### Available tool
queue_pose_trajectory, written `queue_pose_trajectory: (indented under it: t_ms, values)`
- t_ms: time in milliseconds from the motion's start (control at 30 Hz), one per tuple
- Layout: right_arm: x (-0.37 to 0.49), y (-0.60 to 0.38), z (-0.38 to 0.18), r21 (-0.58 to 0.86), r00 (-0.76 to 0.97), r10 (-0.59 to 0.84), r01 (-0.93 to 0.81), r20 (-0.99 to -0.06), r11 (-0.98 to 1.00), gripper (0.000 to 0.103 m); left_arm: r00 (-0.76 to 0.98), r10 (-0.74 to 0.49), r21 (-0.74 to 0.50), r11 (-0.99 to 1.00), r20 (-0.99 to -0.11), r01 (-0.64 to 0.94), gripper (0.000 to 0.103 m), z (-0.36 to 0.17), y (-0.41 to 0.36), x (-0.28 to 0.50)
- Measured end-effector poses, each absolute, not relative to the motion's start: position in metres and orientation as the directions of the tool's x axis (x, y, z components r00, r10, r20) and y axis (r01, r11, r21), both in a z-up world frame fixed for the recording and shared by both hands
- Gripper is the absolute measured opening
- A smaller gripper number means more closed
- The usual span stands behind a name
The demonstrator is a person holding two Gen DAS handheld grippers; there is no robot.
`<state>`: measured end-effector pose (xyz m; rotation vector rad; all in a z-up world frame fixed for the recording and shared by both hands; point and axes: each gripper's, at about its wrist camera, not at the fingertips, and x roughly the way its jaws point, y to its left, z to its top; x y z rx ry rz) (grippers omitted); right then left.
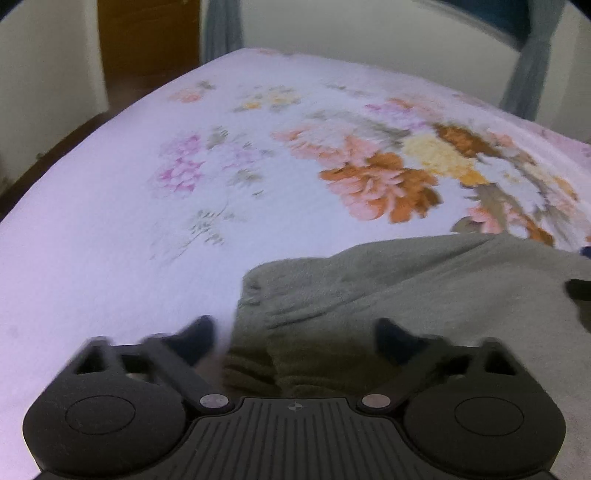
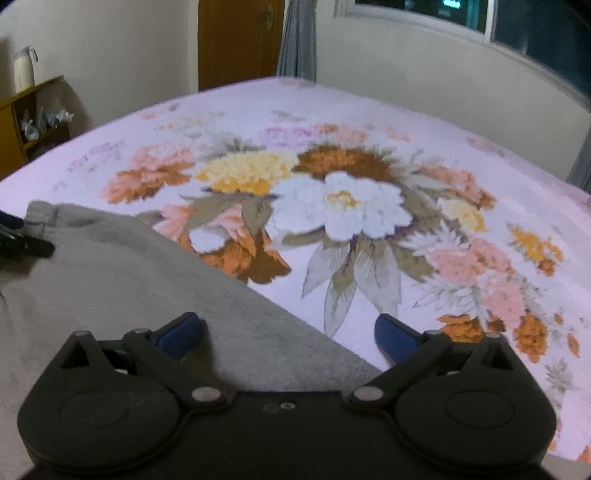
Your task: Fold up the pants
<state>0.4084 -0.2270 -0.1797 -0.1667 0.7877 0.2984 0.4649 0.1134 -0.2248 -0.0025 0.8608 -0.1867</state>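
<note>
Floral bedsheet [image 2: 332, 122], wooden door [image 2: 240, 40], grey curtain [image 2: 297, 37], window [image 2: 517, 22], shelf [image 2: 33, 110]

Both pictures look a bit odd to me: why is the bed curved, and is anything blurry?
Left wrist view: fisheye bends the bedspread into a dome; flowers and grey pants are motion-smeared. Right wrist view: same bulge, window frame curved, flowers slightly sharper; dim indoor light.

Each black hand-held gripper [image 2: 290, 334] shows 2 round discs, silver pivot screws, blue fingertips [image 2: 181, 328].

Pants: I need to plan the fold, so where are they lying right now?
The grey-green pants lie on the floral bedsheet at its near edge, under both open grippers: low right in the left wrist view, low left in the right.
</note>
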Motion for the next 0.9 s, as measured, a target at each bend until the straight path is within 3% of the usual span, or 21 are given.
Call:
queue_pose_trajectory:
  t_ms: [33,67,100,133,200,367,633,833,900]
  values:
    - [0.408,-0.228,-0.180,-0.014,0.657,0.230,-0.343,-0.718,0.939,0.079,0.641,-0.169,-0.075,0.982,-0.749,0.172,0.070,-0.223,0.112,0.464]
    - [0.407,-0.227,-0.179,0.009,0.647,0.257,-0.360,-0.718,0.933,0.055,0.644,-0.165,-0.068,0.983,-0.747,0.173,0.063,-0.222,0.110,0.463]
    - [0.405,-0.227,-0.176,0.032,0.635,0.282,-0.375,-0.719,0.926,0.039,0.645,-0.171,-0.074,0.982,-0.745,0.175,0.054,-0.220,0.110,0.462]
    - [0.403,-0.226,-0.174,0.058,0.619,0.308,-0.391,-0.722,0.919,0.014,0.646,-0.180,-0.088,0.981,-0.742,0.172,0.050,-0.218,0.111,0.460]
    - [0.394,-0.219,-0.168,0.040,0.619,0.311,-0.411,-0.721,0.911,0.012,0.650,-0.180,-0.089,0.981,-0.738,0.170,0.039,-0.214,0.109,0.455]
    - [0.345,-0.209,-0.136,-0.016,0.664,0.331,-0.458,-0.670,0.889,0.007,0.706,-0.167,-0.068,0.984,-0.688,0.167,0.026,-0.192,0.103,0.427]
    - [0.210,-0.196,-0.085,-0.059,0.708,0.370,-0.502,-0.602,0.863,0.006,0.784,-0.224,-0.103,0.974,-0.579,0.202,0.024,-0.129,0.122,0.323]
    - [0.126,-0.178,-0.109,0.007,0.665,0.380,-0.491,-0.643,0.871,0.007,0.738,-0.130,-0.071,0.991,-0.662,0.111,0.024,-0.135,0.149,0.253]
    - [0.117,-0.170,-0.128,0.014,0.642,0.352,-0.469,-0.681,0.883,0.014,0.700,-0.063,-0.033,0.998,-0.712,0.057,0.024,-0.145,0.155,0.241]
